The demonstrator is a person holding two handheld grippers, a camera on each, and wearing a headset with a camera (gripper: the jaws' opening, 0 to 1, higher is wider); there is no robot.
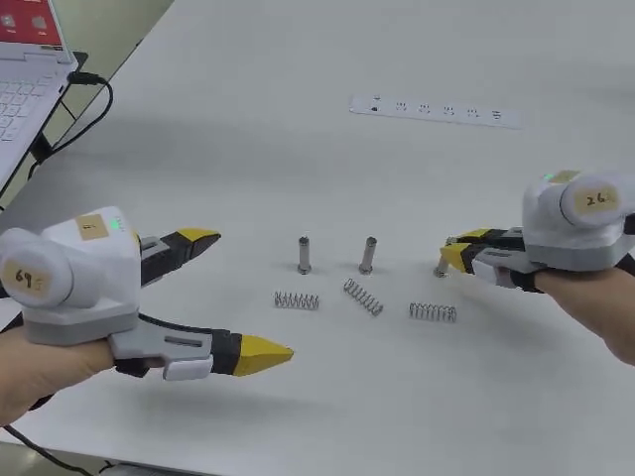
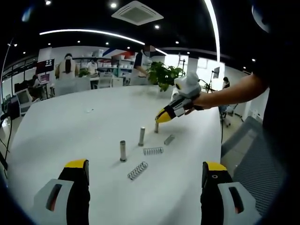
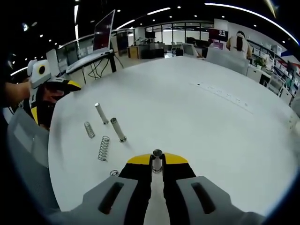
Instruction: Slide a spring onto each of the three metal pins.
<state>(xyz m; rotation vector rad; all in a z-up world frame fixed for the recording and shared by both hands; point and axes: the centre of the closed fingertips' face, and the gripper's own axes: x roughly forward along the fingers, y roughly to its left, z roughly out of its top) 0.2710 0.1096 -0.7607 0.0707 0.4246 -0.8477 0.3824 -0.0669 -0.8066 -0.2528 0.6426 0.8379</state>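
Head view: nearest you, your left gripper hangs with its jaws spread wide, holding nothing. Three springs lie loose on the white table, just in front of two upright pins. Your right gripper is clamped on the third pin, the rightmost. A power strip lies beyond.

Open-plan office, laptop, ceiling vent

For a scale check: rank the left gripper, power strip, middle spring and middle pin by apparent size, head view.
1. left gripper, nearest camera.
2. power strip.
3. middle spring and middle pin: alike, unranked.
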